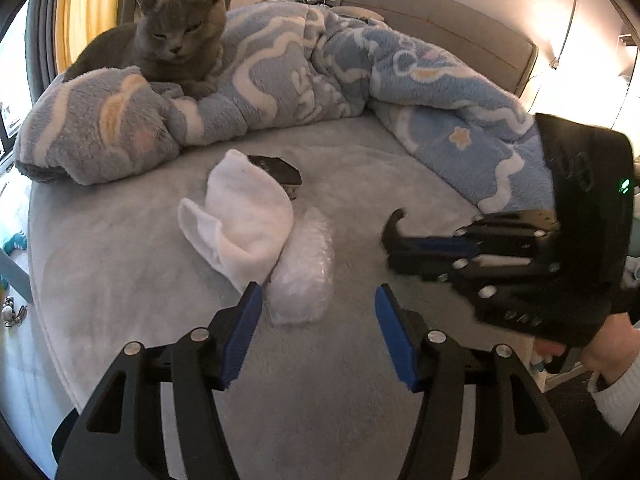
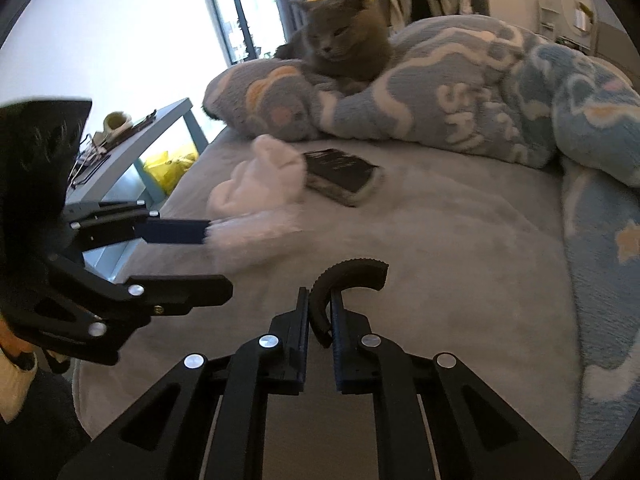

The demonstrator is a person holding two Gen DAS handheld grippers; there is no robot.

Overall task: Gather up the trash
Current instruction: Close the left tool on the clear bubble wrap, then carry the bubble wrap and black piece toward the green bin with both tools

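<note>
A clear bubble-wrap piece (image 1: 304,276) lies on the grey bed sheet (image 1: 120,260). Its near end sits between the tips of my left gripper (image 1: 318,332), closer to the left blue pad (image 1: 240,332); the pads stand apart and do not press it. A white sock (image 1: 240,220) lies against the wrap, partly over a black box (image 1: 282,170). My right gripper (image 2: 320,320) is shut on a curved, ridged black strip (image 2: 352,272). In the right wrist view the left gripper (image 2: 200,260) reaches in from the left towards the blurred wrap (image 2: 256,236), below the sock (image 2: 264,176) and box (image 2: 344,176).
A grey cat (image 1: 176,36) rests on a bunched blue fleece blanket (image 1: 320,64) across the back of the bed. A blue-grey side table (image 2: 160,124) with a yellow bag (image 2: 168,164) under it stands left of the bed. A hand in a white sleeve (image 1: 612,360) holds the right gripper.
</note>
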